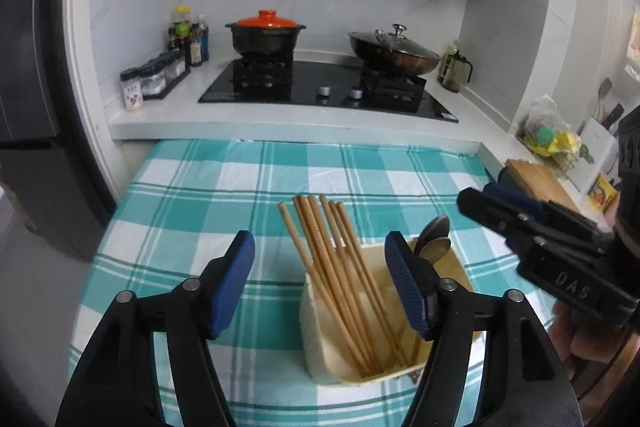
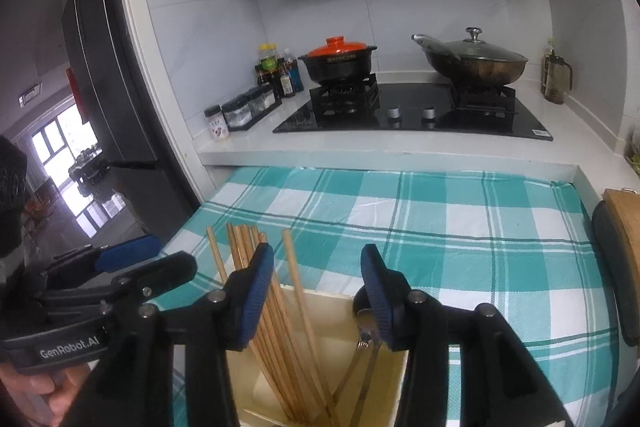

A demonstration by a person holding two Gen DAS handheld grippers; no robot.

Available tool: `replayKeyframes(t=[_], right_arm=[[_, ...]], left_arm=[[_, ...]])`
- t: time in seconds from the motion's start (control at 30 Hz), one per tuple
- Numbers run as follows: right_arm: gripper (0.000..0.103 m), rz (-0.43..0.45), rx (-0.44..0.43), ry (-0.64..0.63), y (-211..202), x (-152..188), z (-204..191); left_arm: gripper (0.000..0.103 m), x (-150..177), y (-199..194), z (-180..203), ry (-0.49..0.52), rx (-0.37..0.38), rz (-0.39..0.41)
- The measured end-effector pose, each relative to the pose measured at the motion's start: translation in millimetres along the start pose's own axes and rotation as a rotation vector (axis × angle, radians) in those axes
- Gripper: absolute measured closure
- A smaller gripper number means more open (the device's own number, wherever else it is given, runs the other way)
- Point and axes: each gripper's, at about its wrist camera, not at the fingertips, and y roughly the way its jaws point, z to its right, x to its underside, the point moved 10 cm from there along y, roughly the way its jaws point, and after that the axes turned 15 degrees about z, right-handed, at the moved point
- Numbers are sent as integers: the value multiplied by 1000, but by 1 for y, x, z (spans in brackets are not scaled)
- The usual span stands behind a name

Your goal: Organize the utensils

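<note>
The utensil holder (image 1: 320, 339), a cream, box-shaped caddy, stands on the teal checked tablecloth (image 1: 192, 203), and everything else can be placed from it. A bundle of wooden chopsticks (image 1: 340, 267) leans in its left compartment, tips fanned up and away from the camera. Metal spoons (image 1: 434, 241) stand in the right compartment, bowls upward, with what looks like a fork beside them in the right wrist view.

The left gripper (image 1: 320, 283) hovers just above and in front of the holder, jaws spread wide with nothing between them. The right gripper (image 2: 318, 291) hangs over the holder's top, likewise released and empty; the chopsticks rise close beside its left pad.

The chopsticks are probably light, stiff and dry, so a bundle would splay and roll if pinched near the tips. A grasp around mid-length, across the whole bundle, seems safest. The spoons look smooth and likely slippery; their narrow handles, down inside the holder, offer the better hold, though these are partly hidden. The holder itself appears light and thin-walled, and with its tall contents could tip if nudged at the rim. Gripping one wall near a corner would steady it.

Beyond the holder, well apart, sits the stove (image 1: 328, 87).
</note>
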Motion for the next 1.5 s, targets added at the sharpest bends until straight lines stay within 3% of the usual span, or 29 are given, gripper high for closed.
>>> replayKeyframes(t=[0.07,0.13,0.27,0.37,0.47,0.67,0.77,1.1,1.5], right_arm=[[56,34,9,-16,-21,-8,-2],[46,74,25,-47,-51,-16,-7],[26,127,78,-111,-120,-20,-21],[19,137,114,-135,-169,-10,-31],[16,119,162,-118,-209,6,-33],[14,122,229,-21,-272,36,-31],[0,125,264,-30,-294,48,-34],[0,132,289,-105,-347,66,-54],[0,178,233,-169,-373,64,-98]], left_arm=[[17,-4,-27,1,47,-27,44],[1,-7,-59,4,99,-64,100],[0,-2,-122,15,159,-128,192],[0,20,-160,29,146,-102,160],[0,40,-192,40,187,-126,143],[0,60,-252,56,262,-169,182],[0,68,-272,59,245,-160,179],[0,82,-310,62,161,-124,141],[0,76,-334,42,84,-161,143]])
